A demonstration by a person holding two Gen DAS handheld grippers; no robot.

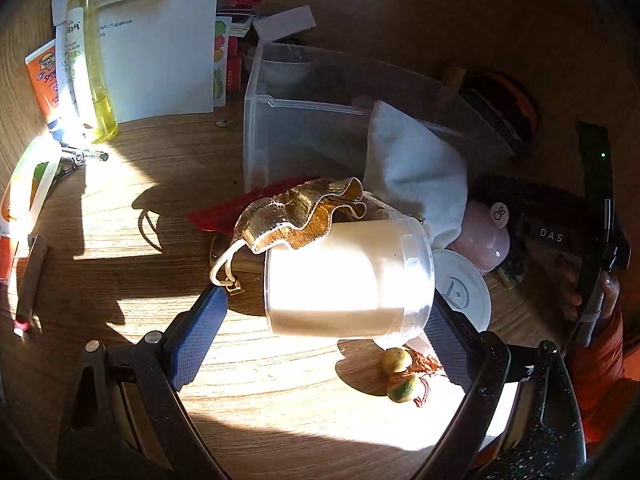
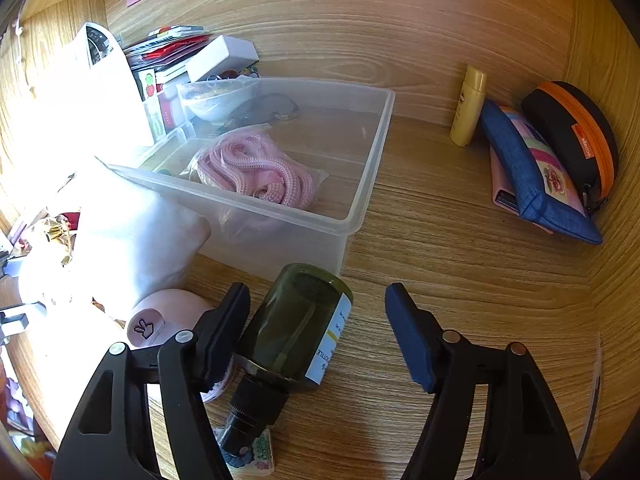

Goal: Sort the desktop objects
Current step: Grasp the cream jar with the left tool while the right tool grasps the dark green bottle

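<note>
White jar framed by the left gripper; green bottle by the right

Left gripper (image 1: 326,312) jaws apart around the white jar (image 1: 348,280), lying sideways before the clear bin (image 1: 256,120); right gripper (image 2: 316,344) apart, green spray bottle (image 2: 294,328) lying lengthwise, nearer its left finger.

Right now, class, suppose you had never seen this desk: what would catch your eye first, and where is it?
First, the sunlit white cup lying on its side between the open fingers of the left hand-held gripper, a gold pouch draped over it. Next, the clear plastic bin holding pink rope, and the dark green bottle lying within the open right hand-held gripper.
</note>
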